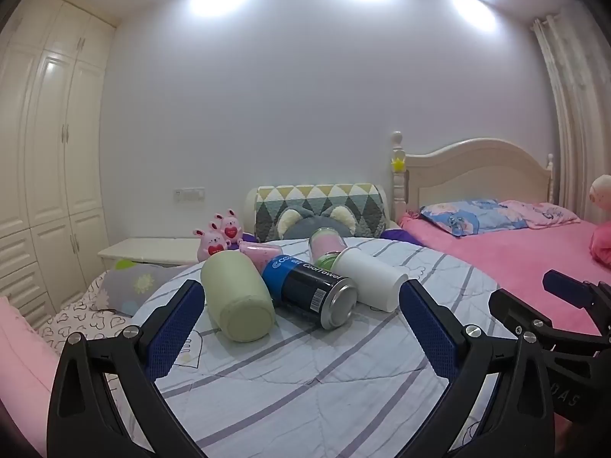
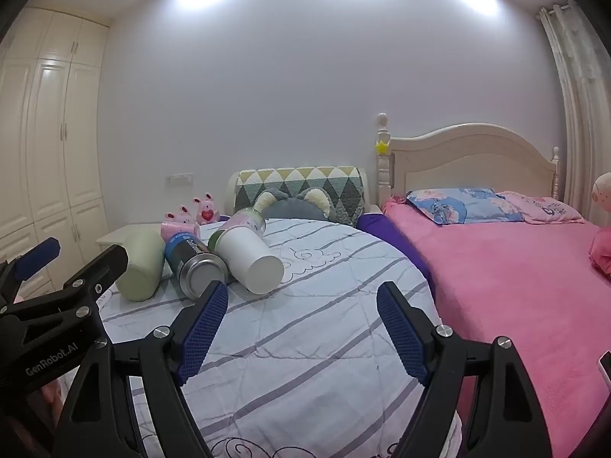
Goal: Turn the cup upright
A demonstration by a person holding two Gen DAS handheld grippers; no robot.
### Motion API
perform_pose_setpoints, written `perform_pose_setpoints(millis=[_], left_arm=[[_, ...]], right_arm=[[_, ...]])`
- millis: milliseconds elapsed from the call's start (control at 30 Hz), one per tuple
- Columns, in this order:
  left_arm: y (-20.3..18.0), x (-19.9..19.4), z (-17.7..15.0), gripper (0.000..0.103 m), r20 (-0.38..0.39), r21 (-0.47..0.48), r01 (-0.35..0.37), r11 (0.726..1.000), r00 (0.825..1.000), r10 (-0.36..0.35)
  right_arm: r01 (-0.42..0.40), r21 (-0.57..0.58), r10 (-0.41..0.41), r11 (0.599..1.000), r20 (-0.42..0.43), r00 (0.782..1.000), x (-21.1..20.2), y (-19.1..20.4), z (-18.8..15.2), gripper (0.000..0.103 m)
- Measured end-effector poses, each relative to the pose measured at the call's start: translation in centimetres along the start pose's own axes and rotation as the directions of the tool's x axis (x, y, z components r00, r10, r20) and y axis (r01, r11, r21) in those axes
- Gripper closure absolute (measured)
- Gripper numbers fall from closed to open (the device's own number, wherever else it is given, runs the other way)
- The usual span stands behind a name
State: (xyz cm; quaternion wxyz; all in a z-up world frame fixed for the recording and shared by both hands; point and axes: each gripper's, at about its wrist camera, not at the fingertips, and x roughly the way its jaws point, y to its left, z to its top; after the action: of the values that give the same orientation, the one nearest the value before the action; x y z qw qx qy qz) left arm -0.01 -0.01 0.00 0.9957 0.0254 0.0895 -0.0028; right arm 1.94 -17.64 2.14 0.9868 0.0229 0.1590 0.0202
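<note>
Left gripper (image 1: 301,301) level, low over the striped quilt (image 1: 305,374), jaws spread wide, empty, nothing touched. Right gripper (image 2: 301,307) alongside, level, also wide apart and empty. Green cup (image 1: 236,297) lies on its side left of the blue can (image 1: 309,290), touching it; white cup (image 1: 368,280) lies right of the can.
</note>
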Motion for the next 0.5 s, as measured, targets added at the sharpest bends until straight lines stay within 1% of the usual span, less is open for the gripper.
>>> perform_pose_setpoints(millis=[33,200,233,367,433,500], left_arm=[[0.04,0.01,-0.01,0.0,-0.004,-0.01,0.0,1.0,1.0,0.0],[-0.07,-0.01,-0.07,0.0,-0.004,-0.005,0.0,1.0,1.0,0.0],[-0.13,-0.02,-0.09,0.0,-0.003,-0.001,0.0,1.0,1.0,0.0],[-0.06,0.0,0.05,0.0,-0.001,0.002,-0.02,1.0,1.0,0.02],[-0.06,0.03,0.07,0.0,-0.002,0.006,-0.013,1.0,1.0,0.013],[-0.79,0.2,-0.26,0.0,-0.003,0.008,-0.014,1.0,1.0,0.014]], right_arm=[[0.0,-0.001,0.0,1.0,0.0,1.0,-0.05,0.03,0.0,0.021],[-0.002,-0.002,0.002,1.0,-0.006,1.0,-0.19,-0.2,0.26,0.021],[-0.002,-0.002,0.002,1.0,-0.011,1.0,0.34,-0.01,0.13,0.021],[-0.002,-0.003,0.002,1.0,-0.014,1.0,0.4,-0.06,0.21,0.021],[-0.002,-0.003,0.002,1.0,-0.019,1.0,0.45,-0.01,0.2,0.021],[-0.001,-0.004,0.001,1.0,-0.019,1.0,0.38,-0.01,0.13,0.021]])
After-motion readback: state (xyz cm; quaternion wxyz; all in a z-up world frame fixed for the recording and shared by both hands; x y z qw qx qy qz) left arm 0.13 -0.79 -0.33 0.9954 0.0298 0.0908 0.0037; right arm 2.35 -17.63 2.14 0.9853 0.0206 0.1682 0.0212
